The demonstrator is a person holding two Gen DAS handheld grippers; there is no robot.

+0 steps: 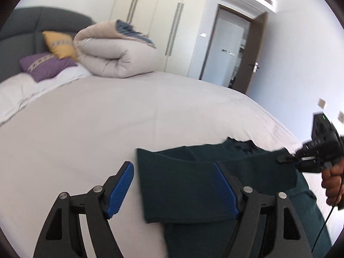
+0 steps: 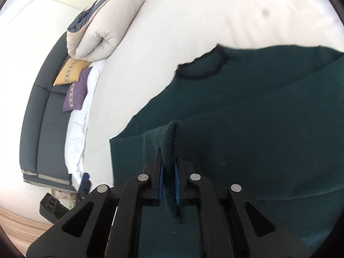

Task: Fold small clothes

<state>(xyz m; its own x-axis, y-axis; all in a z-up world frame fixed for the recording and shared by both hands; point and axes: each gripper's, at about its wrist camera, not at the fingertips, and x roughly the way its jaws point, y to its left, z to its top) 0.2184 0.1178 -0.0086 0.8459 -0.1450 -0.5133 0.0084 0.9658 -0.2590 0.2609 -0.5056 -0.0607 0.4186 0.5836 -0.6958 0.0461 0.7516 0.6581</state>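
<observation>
A dark green sweater (image 1: 193,185) lies on the white bed (image 1: 96,129), with one folded part laid across its body. My left gripper (image 1: 174,182) is open and empty, its blue pads either side of the folded part's left edge, a little above the cloth. My right gripper (image 1: 288,158) comes in from the right and is shut on the sweater's edge. In the right wrist view my right gripper (image 2: 169,163) pinches a ribbed cuff or hem of the sweater (image 2: 247,118) between its blue pads; the dark neckline (image 2: 202,66) lies farther away.
A rolled beige duvet (image 1: 116,51) sits at the head of the bed, with a yellow cushion (image 1: 60,44) and a purple cushion (image 1: 45,65) against the grey headboard (image 1: 25,32). Wardrobes (image 1: 163,21) and an open door (image 1: 253,51) stand behind. The bed's right edge is near the sweater.
</observation>
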